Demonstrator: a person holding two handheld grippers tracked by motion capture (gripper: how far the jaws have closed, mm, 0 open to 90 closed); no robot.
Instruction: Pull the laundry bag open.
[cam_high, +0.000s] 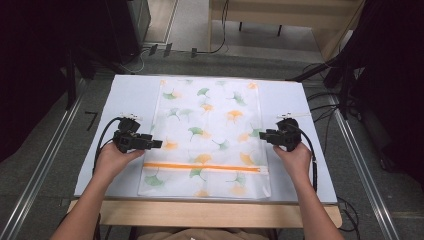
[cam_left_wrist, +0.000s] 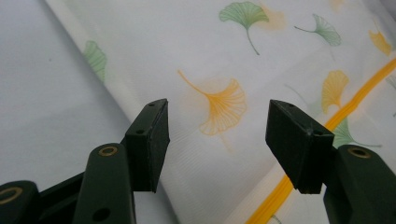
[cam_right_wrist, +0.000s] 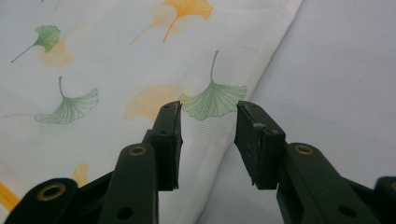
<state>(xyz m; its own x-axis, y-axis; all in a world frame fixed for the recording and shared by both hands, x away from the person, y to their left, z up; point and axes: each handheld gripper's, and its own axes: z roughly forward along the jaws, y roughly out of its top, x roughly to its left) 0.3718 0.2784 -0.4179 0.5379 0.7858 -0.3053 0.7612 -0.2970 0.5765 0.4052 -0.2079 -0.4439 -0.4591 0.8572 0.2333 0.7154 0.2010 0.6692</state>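
Note:
A white cloth bag (cam_high: 207, 135) printed with green and orange ginkgo leaves lies flat on the table, an orange zipper (cam_high: 205, 167) running across its near end. My left gripper (cam_high: 159, 144) is at the bag's left edge, open, jaws pointing inward; between them I see the bag (cam_left_wrist: 224, 84) and its orange zipper (cam_left_wrist: 275, 196), nothing gripped. My right gripper (cam_high: 262, 134) is at the bag's right edge, open. Its jaws stand apart above the bag's hem (cam_right_wrist: 243, 121), with a green leaf print between them.
The bag rests on a pale blue-grey mat (cam_high: 125, 100) over a wooden table (cam_high: 200, 212). Metal rails (cam_high: 40, 165) run along both sides on the floor. Cables (cam_high: 325, 107) and dark equipment stand beyond the far edge and at the right.

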